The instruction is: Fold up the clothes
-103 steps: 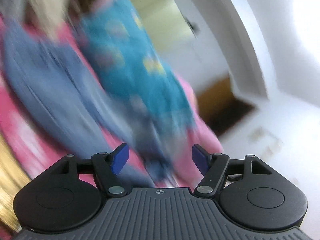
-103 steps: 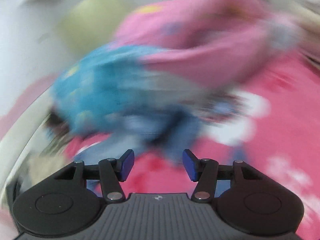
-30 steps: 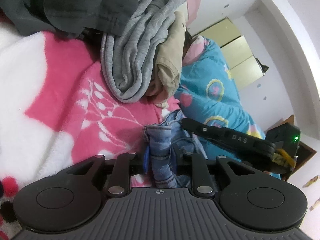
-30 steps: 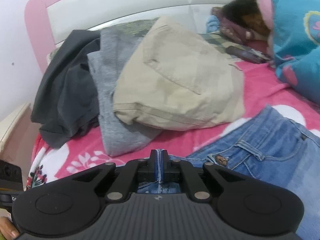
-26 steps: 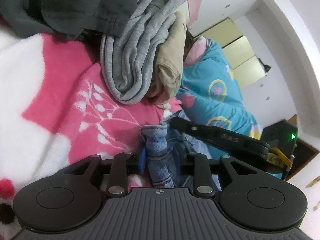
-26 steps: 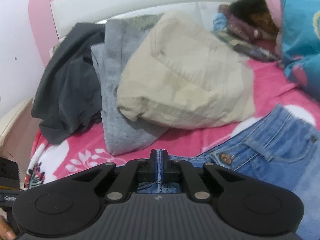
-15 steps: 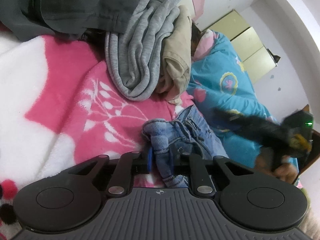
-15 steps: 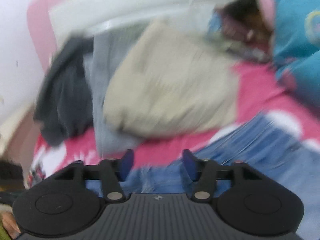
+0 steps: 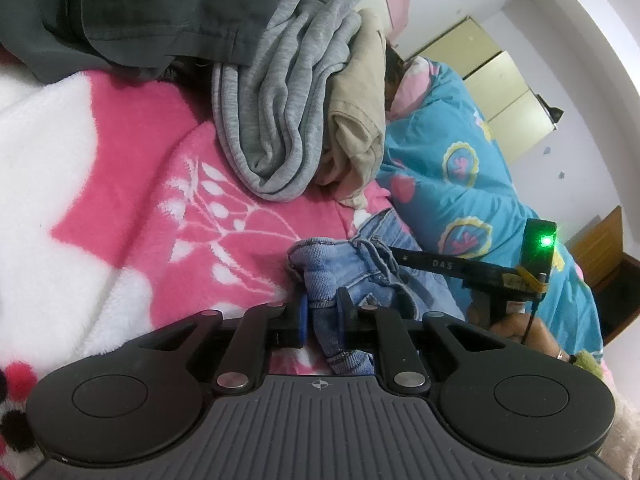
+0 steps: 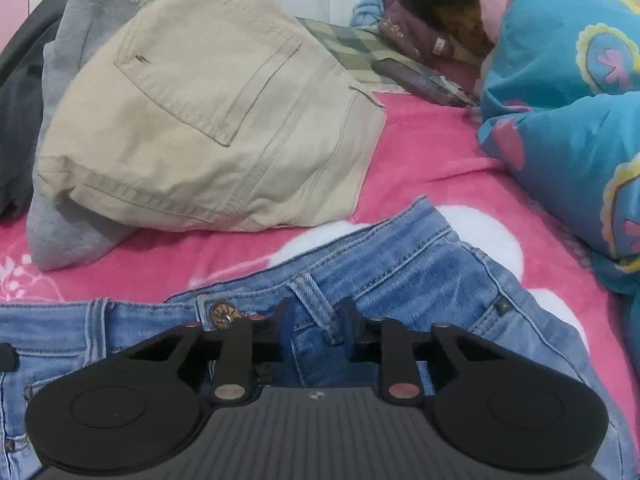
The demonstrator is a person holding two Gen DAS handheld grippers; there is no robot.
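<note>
Pinching one pair of jeans on the bed, the left gripper was closing; the right gripper, blurred earlier, had re-clamped the waistband beside three piled garments.

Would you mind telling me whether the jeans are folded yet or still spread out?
Not folded: the jeans lie spread flat on the pink blanket, waistband and button showing, with one bunched edge pinched in the left gripper.

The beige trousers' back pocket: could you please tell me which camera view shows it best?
The right wrist view: the beige trousers lie broadside there, the stitched back pocket fully visible. The left wrist view shows only their bunched edge beside the grey garment, no pocket.
</note>
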